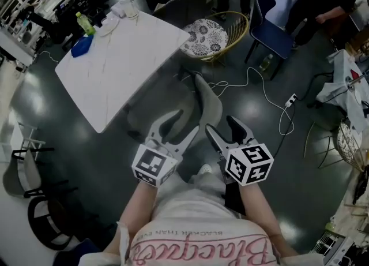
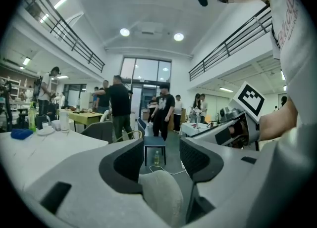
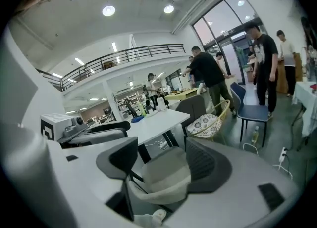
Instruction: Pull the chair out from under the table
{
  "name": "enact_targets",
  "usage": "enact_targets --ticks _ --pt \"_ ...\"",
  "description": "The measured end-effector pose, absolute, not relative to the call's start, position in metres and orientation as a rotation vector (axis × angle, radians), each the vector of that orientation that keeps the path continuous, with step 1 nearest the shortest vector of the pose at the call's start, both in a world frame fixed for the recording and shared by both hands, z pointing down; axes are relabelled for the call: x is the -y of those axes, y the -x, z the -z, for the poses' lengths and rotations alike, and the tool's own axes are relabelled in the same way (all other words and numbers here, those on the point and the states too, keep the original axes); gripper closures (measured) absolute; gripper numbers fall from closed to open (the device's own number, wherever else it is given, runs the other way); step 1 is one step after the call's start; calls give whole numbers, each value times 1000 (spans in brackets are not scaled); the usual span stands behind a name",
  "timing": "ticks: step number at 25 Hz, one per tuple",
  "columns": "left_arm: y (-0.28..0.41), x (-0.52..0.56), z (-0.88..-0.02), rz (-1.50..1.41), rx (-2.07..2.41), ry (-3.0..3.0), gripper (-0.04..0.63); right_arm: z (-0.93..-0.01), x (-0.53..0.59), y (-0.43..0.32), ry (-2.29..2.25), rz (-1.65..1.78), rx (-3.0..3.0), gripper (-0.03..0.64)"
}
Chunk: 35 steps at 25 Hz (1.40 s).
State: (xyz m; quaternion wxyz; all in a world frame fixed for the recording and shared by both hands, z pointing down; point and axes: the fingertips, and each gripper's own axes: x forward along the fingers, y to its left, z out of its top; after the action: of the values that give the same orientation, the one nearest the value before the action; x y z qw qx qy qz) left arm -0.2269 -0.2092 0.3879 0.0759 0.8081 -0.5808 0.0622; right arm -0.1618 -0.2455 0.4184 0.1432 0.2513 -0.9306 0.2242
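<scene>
Head view: grey chair [image 1: 206, 100] at the near corner of the white table [image 1: 121, 63], seat seemingly partly beneath the top, backrest toward the person; left gripper [image 1: 181, 125] and right gripper [image 1: 222, 126] just beside the backrest, both with jaws spread wide, clasping nothing; left gripper view shows the backrest's rim low between its jaws. Likely hazards: pads closing short of the rounded rim and slipping off; chair legs snagging the white cable [image 1: 259, 83] on the floor; a skewed pull knocking the table.
</scene>
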Motion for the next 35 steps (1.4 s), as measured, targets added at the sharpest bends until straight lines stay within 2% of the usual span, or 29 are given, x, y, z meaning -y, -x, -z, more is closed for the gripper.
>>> enact_targets --ticks 9,18,30,35 --pt "248 230 -424 -289 1375 -2536 396 -452 259 176 -1058 -764 2505 345" --pt "252 248 -466 -369 1109 -2580 397 -557 266 175 -1202 -835 2160 345" --pt "269 247 -493 -403 1065 -2533 397 -658 272 180 -1215 -1085 1772 348" --pt "281 252 -503 -413 1061 -2504 397 -665 275 188 -1196 -1132 1792 382"
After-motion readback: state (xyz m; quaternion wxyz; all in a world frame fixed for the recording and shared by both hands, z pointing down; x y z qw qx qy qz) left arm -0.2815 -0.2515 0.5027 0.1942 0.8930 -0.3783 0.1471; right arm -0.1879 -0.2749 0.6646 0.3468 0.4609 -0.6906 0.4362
